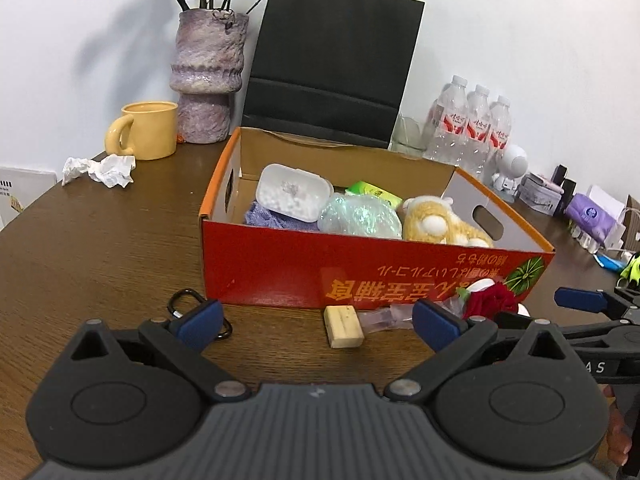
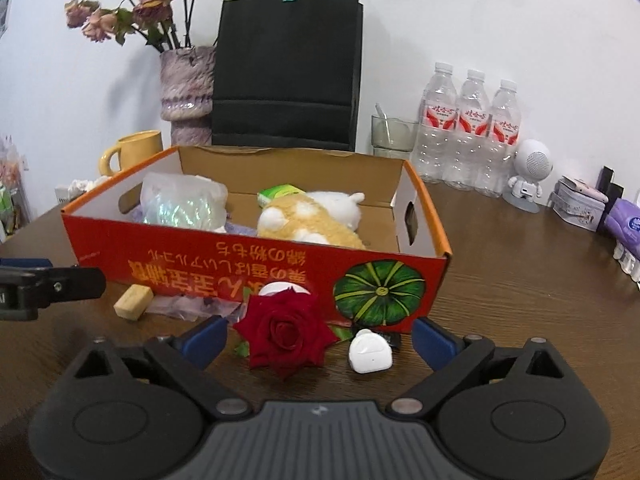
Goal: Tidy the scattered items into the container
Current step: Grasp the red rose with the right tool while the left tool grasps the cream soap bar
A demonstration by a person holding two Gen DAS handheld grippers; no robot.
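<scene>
An orange-red cardboard box stands on the brown table and holds a plush toy, a white case, a shiny bag and a green pack. In front of it lie a wooden block, a clear plastic wrapper, a red rose, a white earbud-like case and a black carabiner. My left gripper is open, the block between its fingers. My right gripper is open around the rose and white case.
At the back stand a purple vase, a yellow mug, a black paper bag, a glass, three water bottles and a white robot figure. Crumpled tissue lies at the left; tins and packs crowd the right.
</scene>
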